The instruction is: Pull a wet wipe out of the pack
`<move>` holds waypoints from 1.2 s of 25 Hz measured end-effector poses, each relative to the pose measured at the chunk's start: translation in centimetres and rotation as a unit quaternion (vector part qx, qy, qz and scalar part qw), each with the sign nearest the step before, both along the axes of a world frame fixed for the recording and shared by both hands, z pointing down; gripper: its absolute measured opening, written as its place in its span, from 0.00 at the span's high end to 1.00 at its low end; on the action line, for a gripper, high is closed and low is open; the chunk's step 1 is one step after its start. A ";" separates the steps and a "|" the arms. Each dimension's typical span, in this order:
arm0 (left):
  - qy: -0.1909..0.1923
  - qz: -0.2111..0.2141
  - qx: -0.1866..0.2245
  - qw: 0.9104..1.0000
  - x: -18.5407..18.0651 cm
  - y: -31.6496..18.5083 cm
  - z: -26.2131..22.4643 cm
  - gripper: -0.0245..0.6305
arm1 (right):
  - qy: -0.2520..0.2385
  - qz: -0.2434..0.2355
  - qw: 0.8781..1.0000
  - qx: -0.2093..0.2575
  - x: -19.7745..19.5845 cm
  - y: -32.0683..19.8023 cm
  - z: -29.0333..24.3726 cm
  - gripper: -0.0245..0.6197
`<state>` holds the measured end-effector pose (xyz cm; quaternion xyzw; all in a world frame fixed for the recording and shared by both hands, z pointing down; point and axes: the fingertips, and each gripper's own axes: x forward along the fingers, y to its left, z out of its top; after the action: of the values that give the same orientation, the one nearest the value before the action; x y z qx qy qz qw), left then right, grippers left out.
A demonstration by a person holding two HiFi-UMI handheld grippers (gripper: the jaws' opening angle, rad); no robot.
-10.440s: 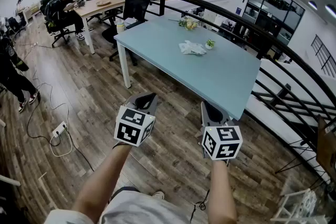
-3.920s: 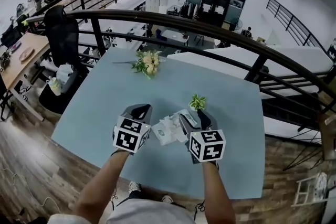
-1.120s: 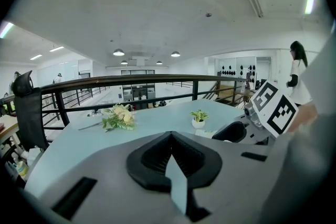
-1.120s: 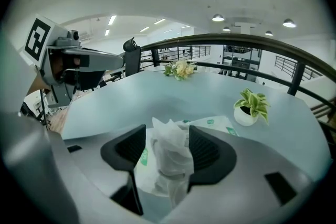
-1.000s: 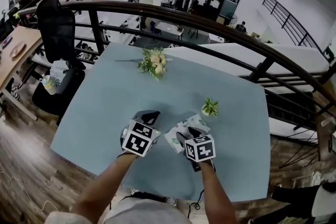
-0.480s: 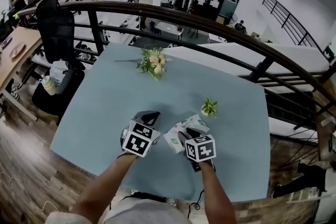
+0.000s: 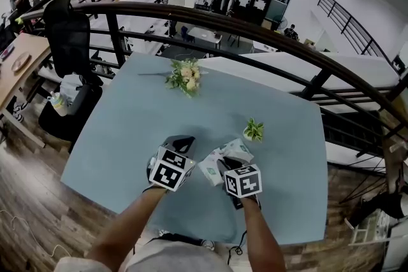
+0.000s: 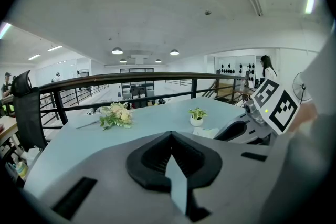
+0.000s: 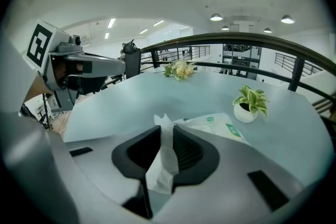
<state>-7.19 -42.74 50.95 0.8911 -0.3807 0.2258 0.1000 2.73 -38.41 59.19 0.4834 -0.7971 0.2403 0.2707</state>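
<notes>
since a second ago the right gripper [image 9: 164, 131] fingers [image 9: 190, 150] have narrowed and are closing on the wet wipe [image 9: 163, 157] sticking up from the pack [image 9: 216, 126] on the counter [image 9: 131, 97]; left gripper [image 8: 170, 136] clenched empty; extraction remains.

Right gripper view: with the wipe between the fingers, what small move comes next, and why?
Probably finish the squeeze before pulling. The fingers of the right gripper are closing on the white wet wipe standing up from the white-and-green soft pack, and it already touches both; a firm pinch should keep it from slipping.
</notes>
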 end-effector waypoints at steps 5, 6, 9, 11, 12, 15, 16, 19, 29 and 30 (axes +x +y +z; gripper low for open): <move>0.002 0.006 0.000 1.000 0.3 0.2 0.2 0.97 | 0.006 0.015 1.000 0.003 0.6 0.1 -0.1 0.93; 0.003 0.007 0.001 1.000 0.4 0.2 0.1 0.97 | 0.007 0.015 1.000 0.002 0.6 0.2 -0.1 0.93; 0.003 0.012 0.000 1.000 0.7 0.4 -0.2 0.97 | 0.008 0.018 1.000 0.002 0.8 0.3 -0.3 0.94; 0.003 0.016 0.001 1.000 0.9 0.4 -0.1 0.97 | 0.009 0.023 1.000 0.003 1.0 0.3 -0.5 0.94; 0.003 0.017 0.000 1.000 0.9 0.5 -0.1 0.97 | 0.009 0.025 1.000 0.005 1.1 0.3 -0.6 0.94; 0.006 0.022 0.002 1.000 1.2 0.5 -0.1 0.97 | 0.009 0.034 0.999 0.009 1.6 0.3 -0.9 0.95; 0.007 0.024 0.003 1.000 1.3 0.5 -0.2 0.97 | 0.008 0.036 0.999 0.010 1.7 0.4 -1.0 0.95; 0.006 0.030 0.006 1.000 1.7 0.6 -0.5 0.97 | 0.006 0.041 0.999 0.016 2.0 0.4 -1.5 0.95; 0.004 0.041 0.013 0.999 2.4 0.9 -1.7 0.97 | -0.001 0.060 0.998 0.034 2.8 0.5 -3.2 0.95; 0.003 0.042 0.014 0.999 2.5 0.9 -1.8 0.97 | -0.002 0.061 0.997 0.035 2.9 0.6 -3.3 0.95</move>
<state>-4.69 -41.80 49.15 0.9082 -0.3459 0.2219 0.0794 5.64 -37.85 55.91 0.5402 -0.7744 0.2292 0.2367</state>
